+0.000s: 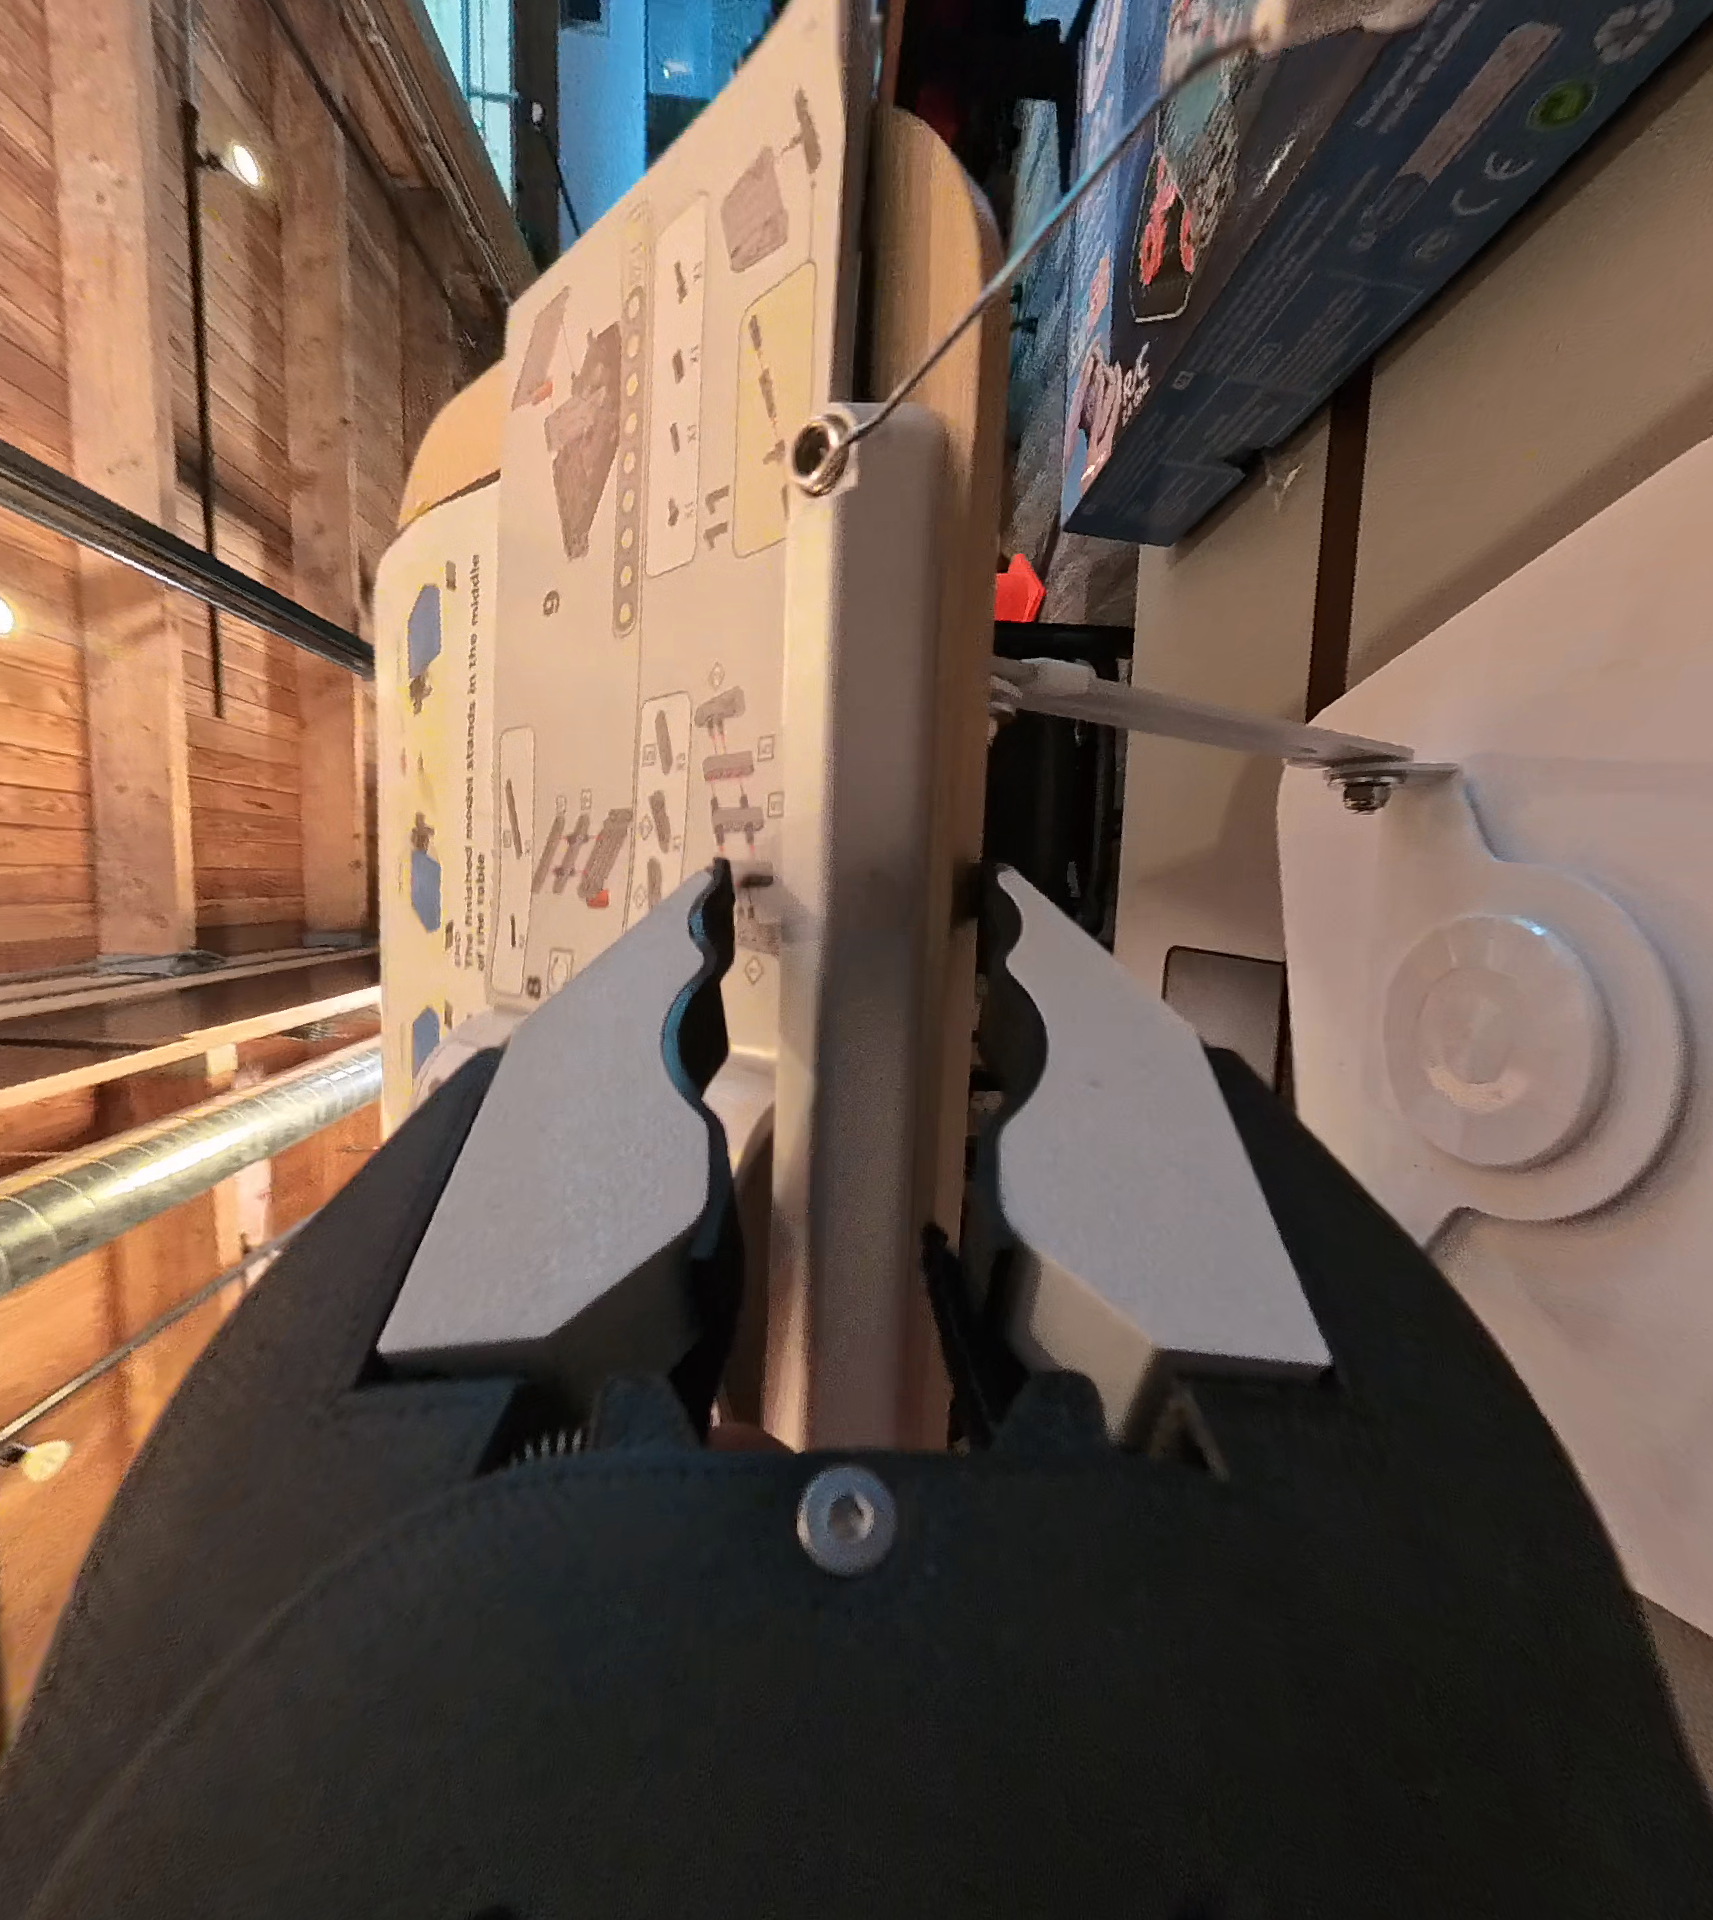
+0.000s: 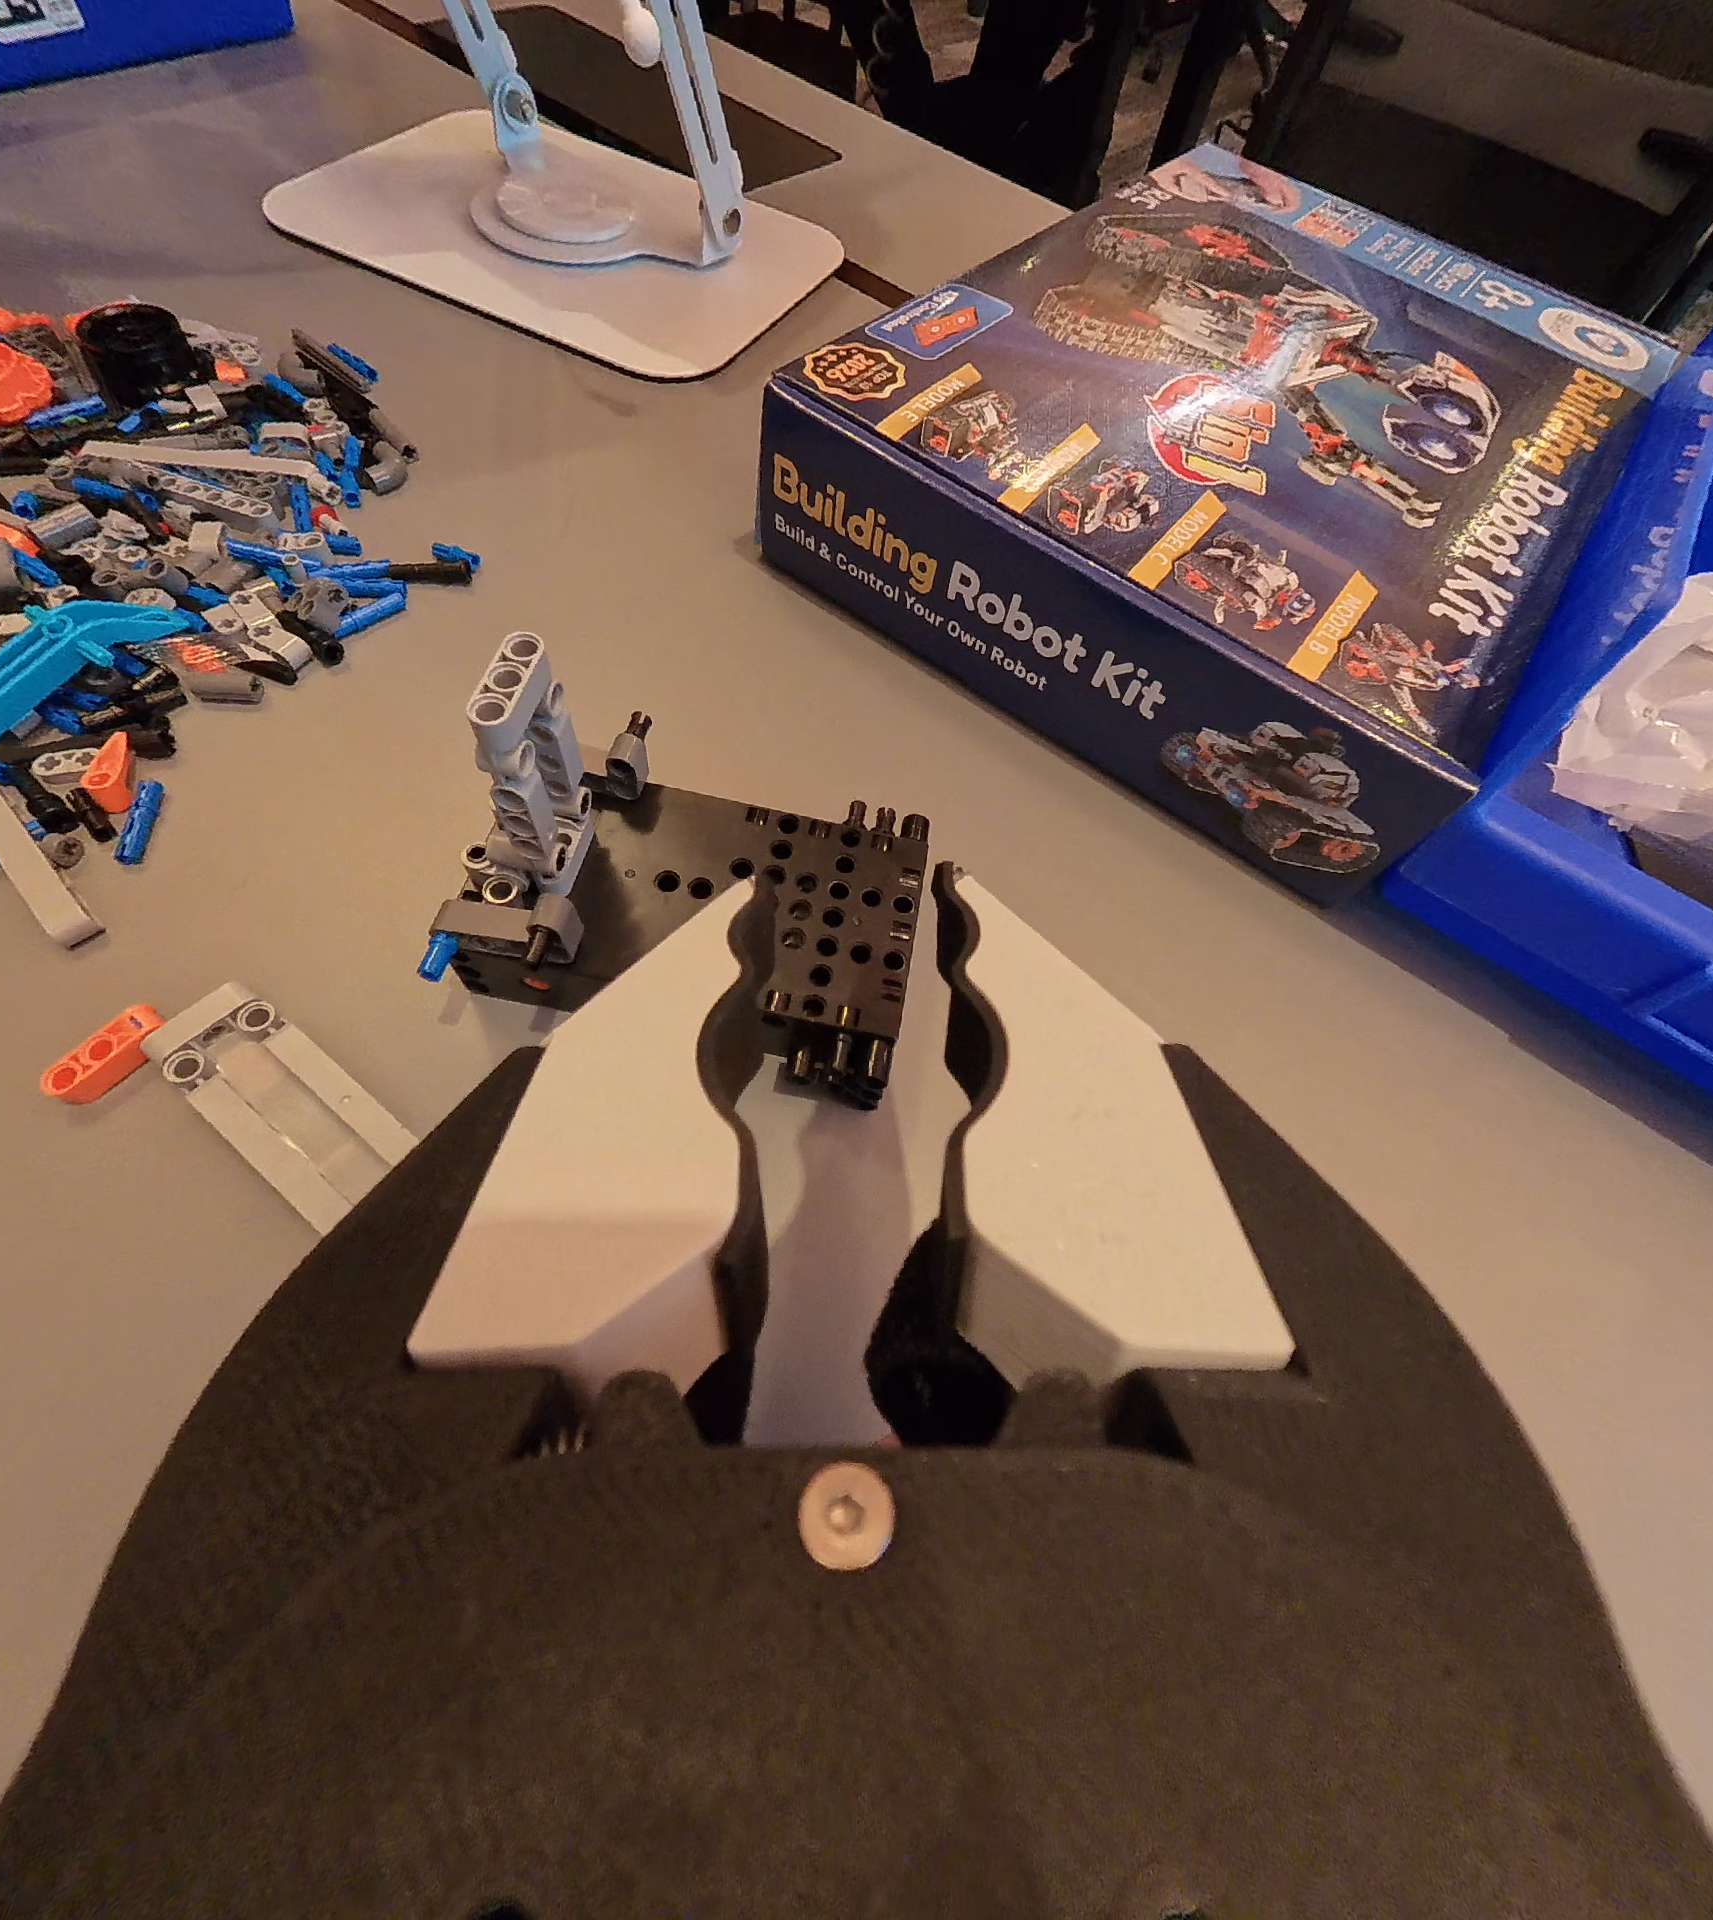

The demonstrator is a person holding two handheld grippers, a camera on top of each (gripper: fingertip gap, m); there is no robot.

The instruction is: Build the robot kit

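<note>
The left hand-held gripper (image 1: 857, 894) straddles a white stand arm (image 1: 867, 935); whether it grips, I cannot tell. The right hand-held gripper (image 2: 841, 894) hangs open over a part-built black model (image 2: 717, 914) on the worktop (image 2: 623, 540); loose pieces (image 2: 156, 540) lie far left, a kit box (image 2: 1195, 499) right.

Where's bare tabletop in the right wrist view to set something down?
Free: grey tabletop between the white stand base, the dark blue kit box and the black perforated assembly; also beside the right hand-held gripper, before the blue plastic bin. Crowded: loose-parts pile, far left.
</note>
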